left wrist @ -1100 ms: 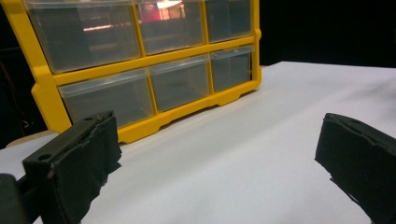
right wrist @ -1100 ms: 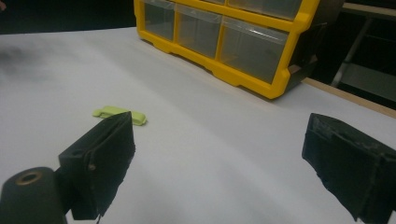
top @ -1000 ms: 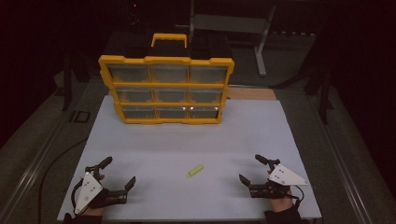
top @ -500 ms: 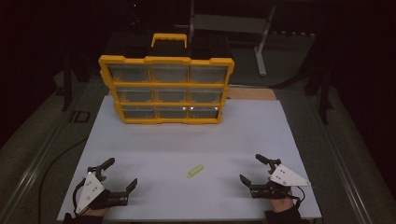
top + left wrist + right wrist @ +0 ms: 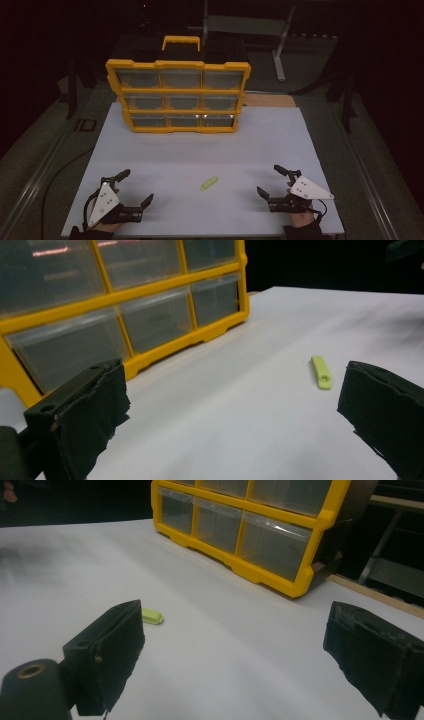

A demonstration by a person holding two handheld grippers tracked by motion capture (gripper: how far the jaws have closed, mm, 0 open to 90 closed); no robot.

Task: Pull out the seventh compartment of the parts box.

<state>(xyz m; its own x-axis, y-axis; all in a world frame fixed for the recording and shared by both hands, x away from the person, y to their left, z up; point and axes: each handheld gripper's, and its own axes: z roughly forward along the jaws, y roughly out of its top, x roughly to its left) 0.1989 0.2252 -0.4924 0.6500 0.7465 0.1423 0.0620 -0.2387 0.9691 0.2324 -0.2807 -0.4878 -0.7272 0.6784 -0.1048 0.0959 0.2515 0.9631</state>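
A small yellow-green clip [image 5: 209, 183] lies flat on the white tabletop [image 5: 200, 155], between the two hands. It also shows in the left gripper view as the clip [image 5: 321, 372] and in the right gripper view as the clip [image 5: 151, 616], partly behind a jaw. My left gripper [image 5: 134, 187] rests at the near left, open and empty. At the near right my right gripper [image 5: 270, 181] is open too, holding nothing. A yellow drawer organiser [image 5: 177, 95] with clear drawers stands upright at the far side.
The organiser [image 5: 125, 320] has a black and yellow carry handle [image 5: 181, 42] on top. A wooden strip [image 5: 270, 100] lies behind the white board at the right. Dark floor and a metal stand [image 5: 280, 45] surround the table.
The left gripper has shifted slightly toward the near edge. The right gripper and the clip stay where they were.
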